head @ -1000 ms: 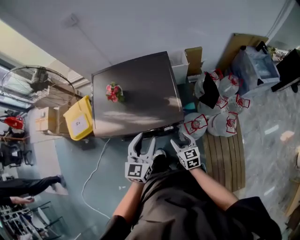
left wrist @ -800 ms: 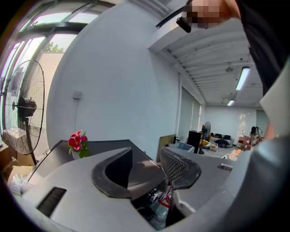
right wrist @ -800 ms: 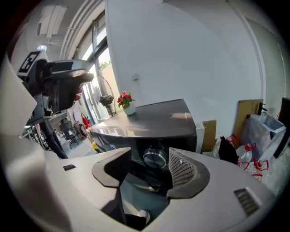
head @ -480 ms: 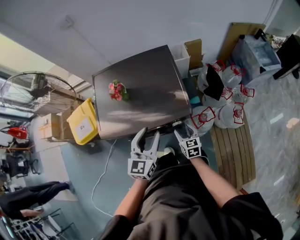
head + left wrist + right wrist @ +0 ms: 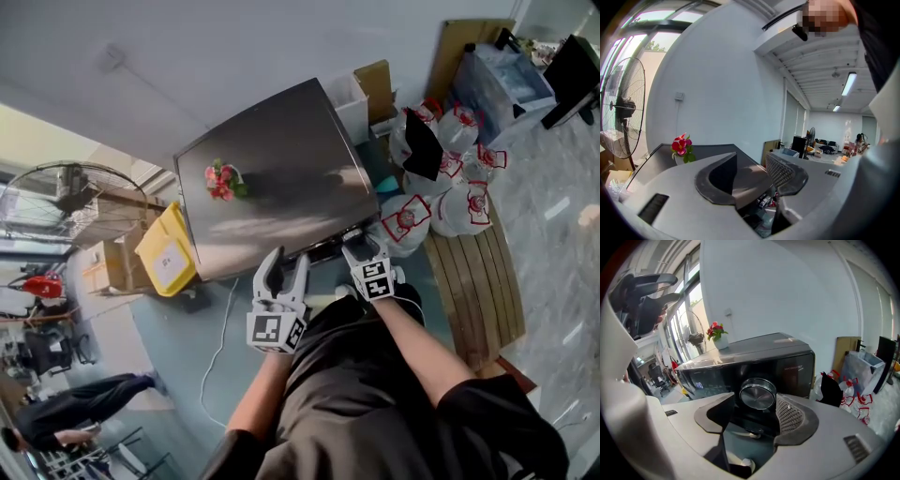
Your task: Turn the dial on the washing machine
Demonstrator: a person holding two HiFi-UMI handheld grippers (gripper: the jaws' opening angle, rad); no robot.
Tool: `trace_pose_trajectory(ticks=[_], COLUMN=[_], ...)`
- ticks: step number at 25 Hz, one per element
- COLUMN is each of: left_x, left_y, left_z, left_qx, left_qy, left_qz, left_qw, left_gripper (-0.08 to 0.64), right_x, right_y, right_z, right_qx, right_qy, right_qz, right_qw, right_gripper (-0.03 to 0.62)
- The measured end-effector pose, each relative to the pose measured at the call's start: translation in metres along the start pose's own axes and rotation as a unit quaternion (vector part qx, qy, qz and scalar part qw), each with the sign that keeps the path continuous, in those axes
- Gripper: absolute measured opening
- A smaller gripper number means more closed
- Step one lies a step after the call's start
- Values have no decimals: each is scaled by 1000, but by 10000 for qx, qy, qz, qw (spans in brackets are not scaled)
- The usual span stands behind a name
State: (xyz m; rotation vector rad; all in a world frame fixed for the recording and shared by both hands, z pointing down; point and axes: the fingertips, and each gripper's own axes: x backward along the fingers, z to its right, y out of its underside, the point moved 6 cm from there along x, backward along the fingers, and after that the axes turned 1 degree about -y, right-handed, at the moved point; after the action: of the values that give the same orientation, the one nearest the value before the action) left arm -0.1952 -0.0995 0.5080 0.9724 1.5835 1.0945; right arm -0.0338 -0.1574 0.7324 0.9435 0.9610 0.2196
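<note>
Two tools are held low in front of a dark grey washing machine (image 5: pixel 272 187), one in each of the person's hands. The right tool (image 5: pixel 754 416) points slightly downward at the machine's glossy black front panel, and its jaws have just been opening: they stand wide apart, released. The round silver dial (image 5: pixel 758 394) shows squarely in the gap between them, at or just beyond the tips, and neither pad presses on it. A small lit display glows on the panel to the left of this tool, and pale lettering sits on the panel up and to the right of the dial. The left tool (image 5: pixel 284 267) is just beside the right one, on its left, aimed nearly level over the machine's front edge. Its jaws are also spread and hold nothing, with only the machine's flat top and the clutter below its corner seen through the gap. Ahead of both tools and off to the left, a small bunch of red and pink flowers (image 5: pixel 222 180) stands on the machine's top, near the wall. Farther left of the left tool a large floor fan (image 5: pixel 66 192) stands by the window, and a yellow bin (image 5: pixel 167 251) leans against the machine's side. To the right of the right tool, clear water jugs (image 5: pixel 441 178) with red print are heaped by a wooden pallet (image 5: pixel 473 281). A white cable (image 5: pixel 220 337) trails across the floor below the left tool.
</note>
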Motion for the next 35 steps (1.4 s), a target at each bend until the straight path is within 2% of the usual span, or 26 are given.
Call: trace_pose_trajectory(ticks=[3, 12, 19, 23, 30, 33, 35], left_x=[2, 1, 2, 2, 1, 2, 2], left_y=[0, -4, -5, -5, 0, 1, 0], left_z=[-6, -9, -20, -13, -13, -15, -17], left_qx=[70, -48, -99, -148, -138, -119, -113], left_qy=[-18, 68, 3, 97, 164, 151, 131], left_qz=[-48, -73, -99, -77, -121, -121, -106], left_qw=[10000, 9999, 9999, 9998, 9997, 9997, 9998], left_gripper=[169, 169, 169, 166, 164, 164, 164], right_x=[-5, -14, -17, -12, -17, -16, -16], right_y=[2, 3, 1, 2, 3, 1, 1], right_z=[0, -1, 2, 7, 16, 16, 16], right_qx=[131, 89, -408, -749, -1906, -1953, -1722], right_qy=[86, 176, 12, -106, -487, -517, -473], right_qz=[-42, -208, -107, -44, -4, 39, 37], right_qw=[9999, 9996, 9991, 9971, 9805, 9794, 9839], right_gripper=[244, 244, 244, 244, 244, 244, 244])
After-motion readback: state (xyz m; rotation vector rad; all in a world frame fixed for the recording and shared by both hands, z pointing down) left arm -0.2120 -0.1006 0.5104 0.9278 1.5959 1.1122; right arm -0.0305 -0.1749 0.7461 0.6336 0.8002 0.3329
